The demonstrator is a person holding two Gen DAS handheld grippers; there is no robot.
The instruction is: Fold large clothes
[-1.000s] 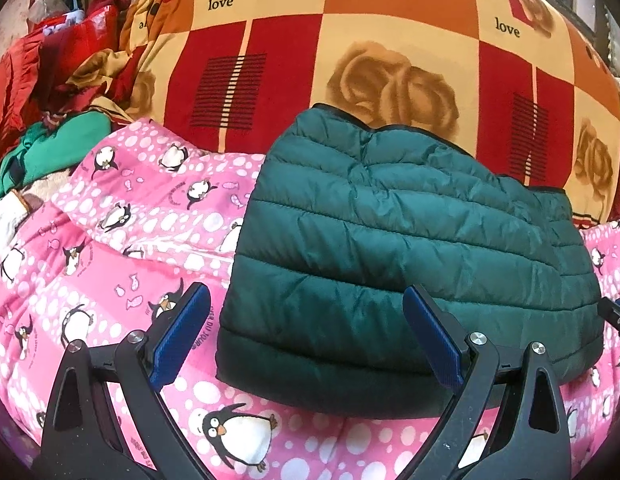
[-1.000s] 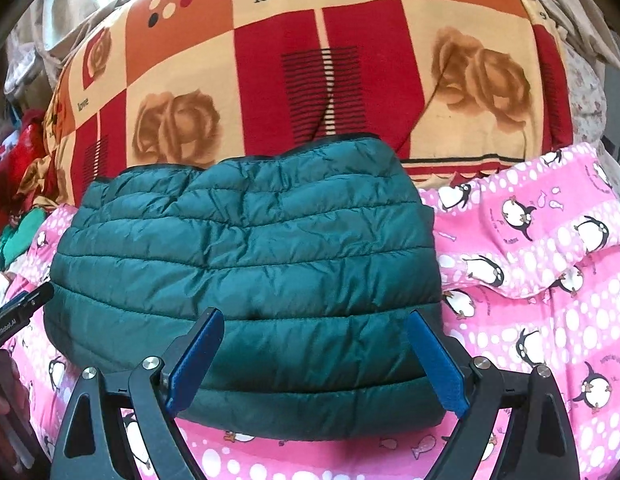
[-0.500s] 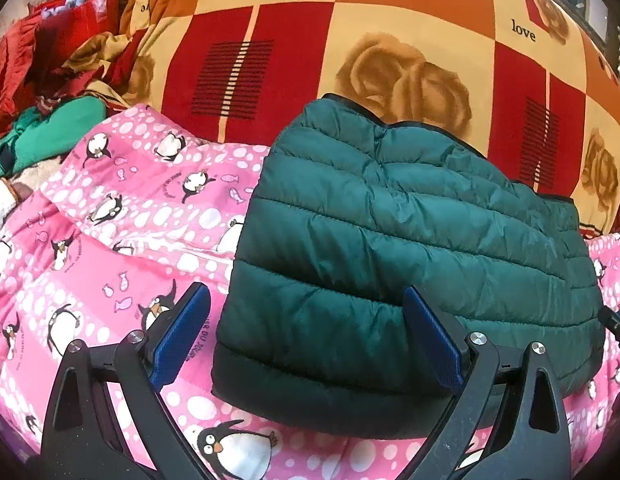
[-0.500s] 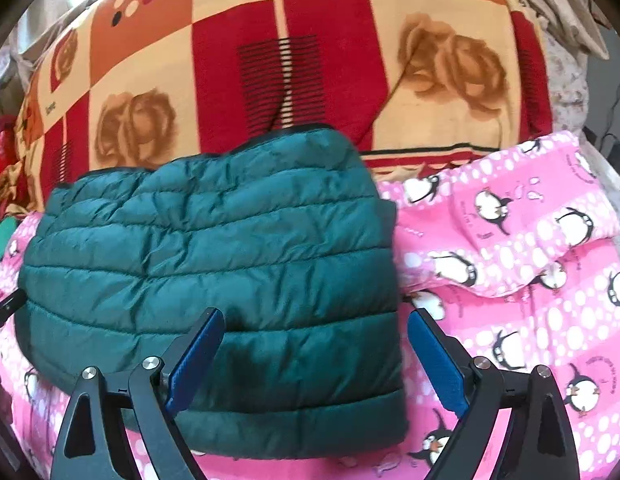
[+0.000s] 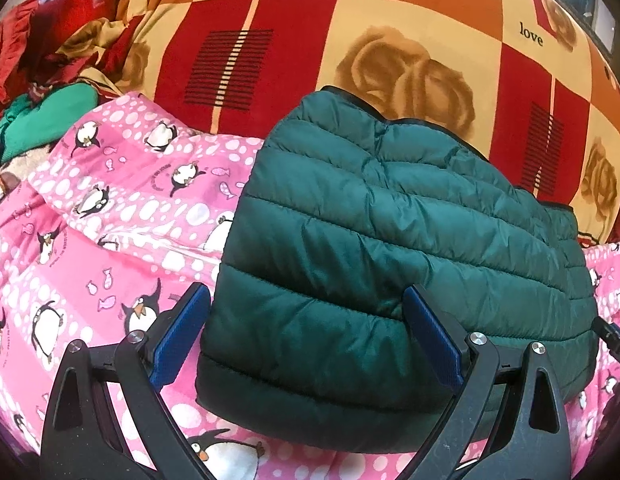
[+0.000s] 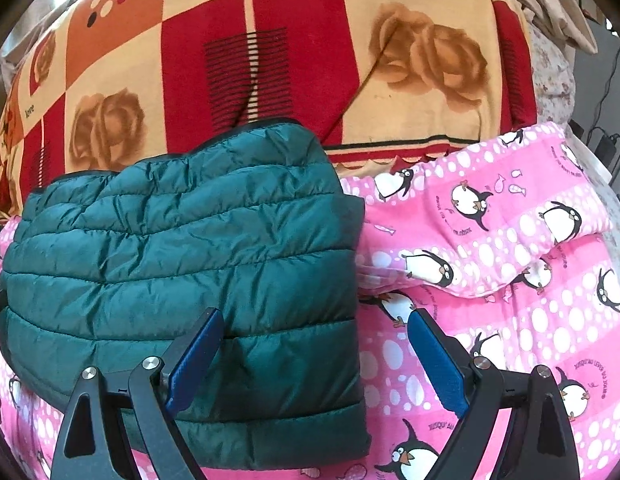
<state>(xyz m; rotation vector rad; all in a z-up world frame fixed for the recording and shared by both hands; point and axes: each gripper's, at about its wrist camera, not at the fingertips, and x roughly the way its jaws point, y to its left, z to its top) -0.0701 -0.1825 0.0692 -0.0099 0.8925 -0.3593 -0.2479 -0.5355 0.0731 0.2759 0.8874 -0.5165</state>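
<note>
Pink penguin sheet (image 5: 109, 240) carries the folded green puffer jacket (image 5: 390, 248). Left tongs (image 5: 305, 338) hang spread at its left front corner, right tongs (image 6: 316, 356) spread at its right front corner, neither gripping.

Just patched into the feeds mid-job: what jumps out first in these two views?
A dark green puffer jacket, folded into a compact block, lies in the middle on a pink penguin-print quilt. Behind it rises a big red, orange and cream rose blanket printed with "love". The left tongs straddle the jacket's left corner and the right tongs its right corner, both open.
</note>
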